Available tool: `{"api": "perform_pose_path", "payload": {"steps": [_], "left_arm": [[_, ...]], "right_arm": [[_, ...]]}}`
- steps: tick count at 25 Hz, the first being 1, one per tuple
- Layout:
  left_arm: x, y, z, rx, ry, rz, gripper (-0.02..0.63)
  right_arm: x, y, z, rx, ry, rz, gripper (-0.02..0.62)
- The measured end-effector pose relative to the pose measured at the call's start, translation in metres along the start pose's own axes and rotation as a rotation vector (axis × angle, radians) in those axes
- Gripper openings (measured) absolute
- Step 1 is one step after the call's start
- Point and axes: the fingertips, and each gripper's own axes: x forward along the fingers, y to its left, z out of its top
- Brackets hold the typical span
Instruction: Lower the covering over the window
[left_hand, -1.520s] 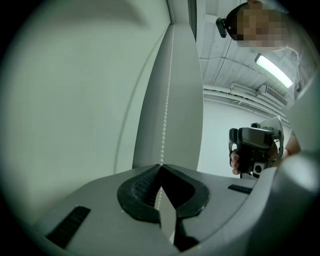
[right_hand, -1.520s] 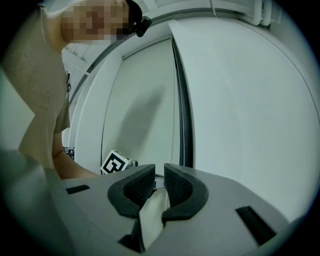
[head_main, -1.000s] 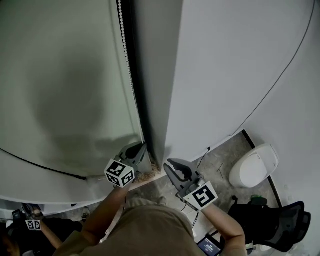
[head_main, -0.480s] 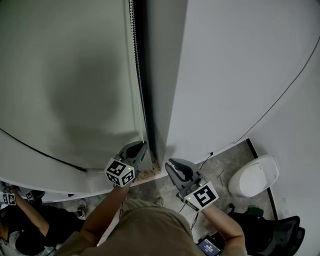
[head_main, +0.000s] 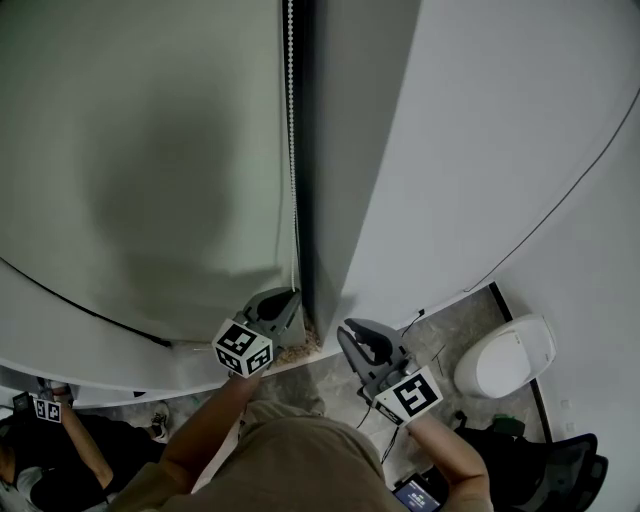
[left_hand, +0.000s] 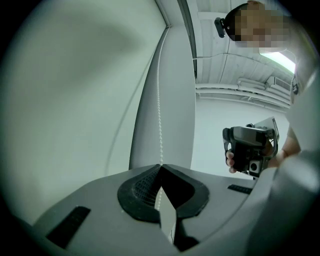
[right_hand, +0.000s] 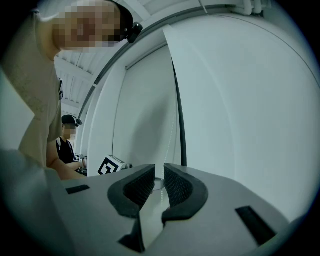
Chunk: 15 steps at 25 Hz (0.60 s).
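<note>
A pale grey-green roller blind (head_main: 150, 150) covers the window at the left, and its dark bottom edge (head_main: 90, 310) curves low across the view. A white bead chain (head_main: 291, 150) hangs along the blind's right side, next to the dark frame strip (head_main: 306, 150). My left gripper (head_main: 290, 297) is shut on this bead chain (left_hand: 159, 120), which enters its pads (left_hand: 160, 167) from above. My right gripper (head_main: 352, 330) hangs a little to the right by the white wall. Its jaws (right_hand: 159, 172) stand slightly apart, with nothing pressed between them.
A white wall (head_main: 480, 120) with a thin dark cable (head_main: 560, 200) fills the right. On the stone floor stand a white rounded object (head_main: 505, 355) and a black chair (head_main: 545, 455). Another person with marker cubes (head_main: 45, 410) is at the lower left.
The head view has swung, so the chain and frame now sit further right. Both grippers stay at nearly the same spots, and the left one stays on the chain.
</note>
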Motion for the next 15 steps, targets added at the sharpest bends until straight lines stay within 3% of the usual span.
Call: {"api": "perform_pose_path", "payload": {"steps": [15], "left_arm": [[-0.038, 0.007, 0.007, 0.004, 0.049, -0.207, 0.017]], "right_arm": [[0.043, 0.037, 0.016, -0.013, 0.011, -0.153, 0.044]]}}
